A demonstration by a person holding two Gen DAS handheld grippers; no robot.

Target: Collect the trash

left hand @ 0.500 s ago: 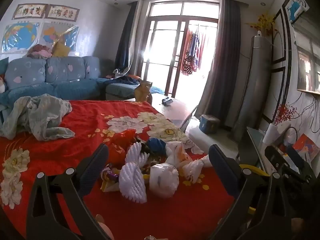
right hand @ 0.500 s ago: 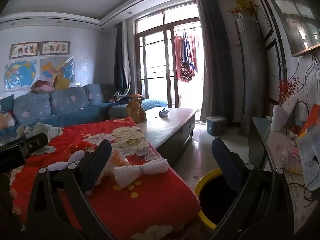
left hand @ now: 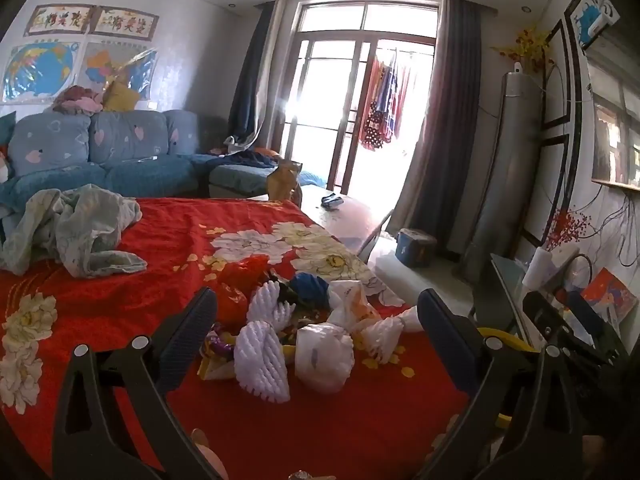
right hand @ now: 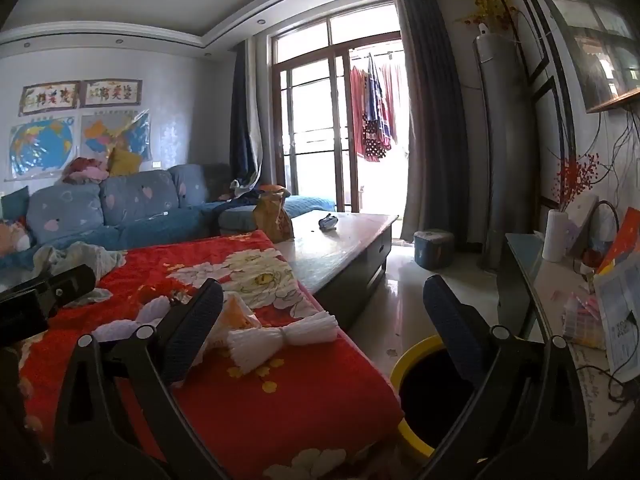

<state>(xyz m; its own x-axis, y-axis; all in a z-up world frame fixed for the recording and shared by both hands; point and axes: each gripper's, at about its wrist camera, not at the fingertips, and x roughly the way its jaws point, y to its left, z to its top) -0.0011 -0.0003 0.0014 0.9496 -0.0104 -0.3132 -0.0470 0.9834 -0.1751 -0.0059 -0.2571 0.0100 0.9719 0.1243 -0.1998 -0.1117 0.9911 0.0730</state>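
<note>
Both claws spread wide, nothing gripped

The trash pile (left hand: 304,332) is seen on the red cloth (left hand: 168,248) just ahead of the left gripper (left hand: 316,320); below the right gripper (right hand: 322,318), toward its right finger, the yellow bin (right hand: 404,364) is noted, with a white pleated wrapper (right hand: 280,338) ahead-left

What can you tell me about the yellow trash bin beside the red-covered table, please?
The yellow trash bin is round, with a bright yellow rim and wall that look like plastic and a dark interior whose contents cannot be made out. It stands upright on the pale glossy floor, close beside the red cloth's corner. The right gripper partly hides it.
</note>
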